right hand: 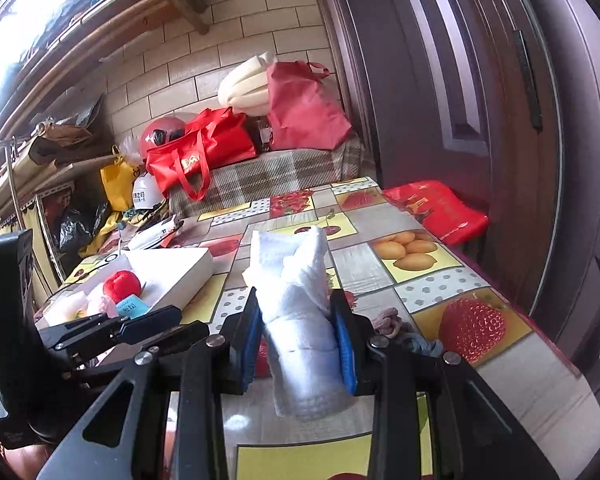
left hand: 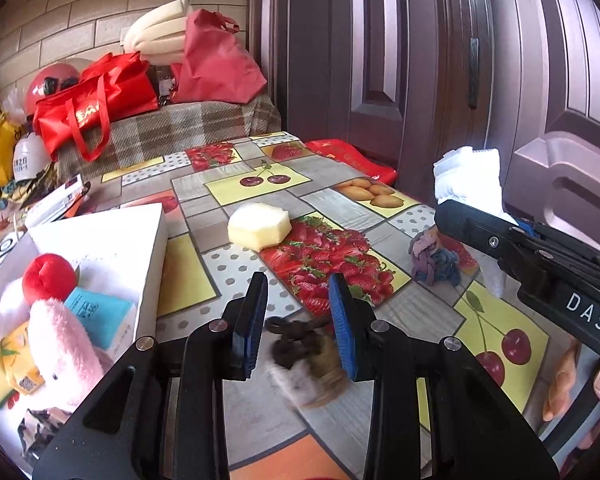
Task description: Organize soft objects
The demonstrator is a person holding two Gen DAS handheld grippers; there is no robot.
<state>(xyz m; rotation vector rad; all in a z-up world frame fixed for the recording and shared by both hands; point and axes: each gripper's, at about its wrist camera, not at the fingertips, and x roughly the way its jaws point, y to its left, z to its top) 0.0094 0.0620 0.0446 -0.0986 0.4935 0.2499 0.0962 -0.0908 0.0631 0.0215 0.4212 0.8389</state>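
Observation:
My left gripper (left hand: 299, 292) is shut on a small brown and tan plush toy (left hand: 304, 360), blurred, hanging low between the blue pads above the fruit-print tablecloth (left hand: 236, 188). My right gripper (right hand: 296, 300) is shut on a rolled white towel (right hand: 292, 280), which sticks up past the fingertips and hangs below them; the white towel (left hand: 468, 176) and the right gripper (left hand: 452, 208) also show at the right of the left wrist view. A white box (left hand: 112, 240) on the left holds a red plush apple (left hand: 48, 276), a pink plush (left hand: 64, 352) and a teal packet (left hand: 96, 312). My left gripper (right hand: 168, 316) reaches in from the left, in front of the box (right hand: 180, 268).
A pale yellow sponge block (left hand: 259, 226) and a braided purple-blue cloth (left hand: 434, 258) lie on the table. Beyond it a plaid-covered bench (left hand: 172, 128) carries red bags, a red helmet and foam. A dark door (left hand: 380, 60) runs along the right. Booklets (left hand: 56, 200) lie at the left.

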